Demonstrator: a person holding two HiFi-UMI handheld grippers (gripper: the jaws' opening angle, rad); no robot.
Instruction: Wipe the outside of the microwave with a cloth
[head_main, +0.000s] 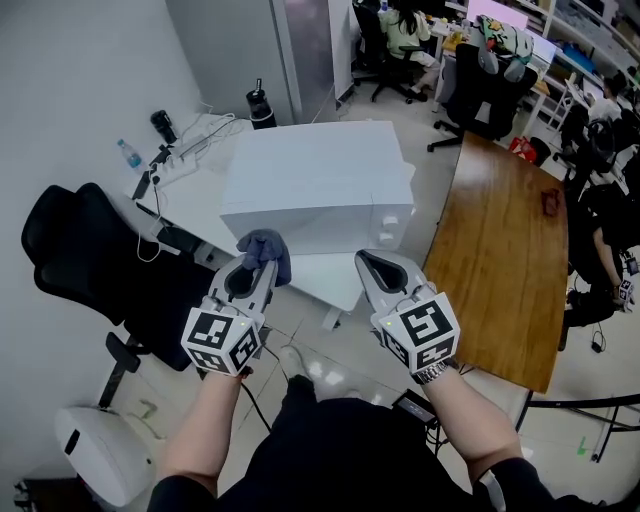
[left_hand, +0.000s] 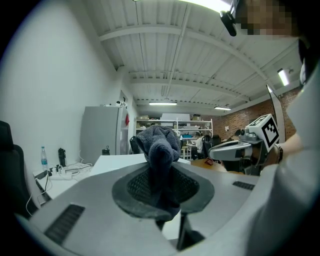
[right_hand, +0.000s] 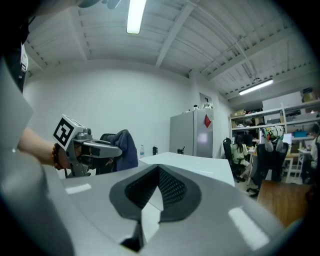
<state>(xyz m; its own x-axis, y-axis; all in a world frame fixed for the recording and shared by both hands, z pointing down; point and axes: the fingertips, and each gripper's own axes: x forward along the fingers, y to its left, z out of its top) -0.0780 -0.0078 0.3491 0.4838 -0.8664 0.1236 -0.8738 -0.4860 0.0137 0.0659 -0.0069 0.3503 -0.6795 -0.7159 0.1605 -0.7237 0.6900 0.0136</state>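
**Cloth gripped, near the microwave**

White worktop (head_main: 192, 200) carries the white microwave (head_main: 320, 185). My right gripper (head_main: 378, 268) is closed and empty. My left gripper (head_main: 256, 268) clamps the bunched dark blue cloth (head_main: 266, 248) near the microwave's front; contact unclear.

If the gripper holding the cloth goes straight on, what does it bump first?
Probably the white microwave, near its front left corner; the cloth in the left gripper would touch first. Depth is unclear.

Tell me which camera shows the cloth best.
The left gripper view: the cloth fills the center, pinched in the left tongs. The head view shows a small bunch at their tip; the right gripper view, a side glimpse.
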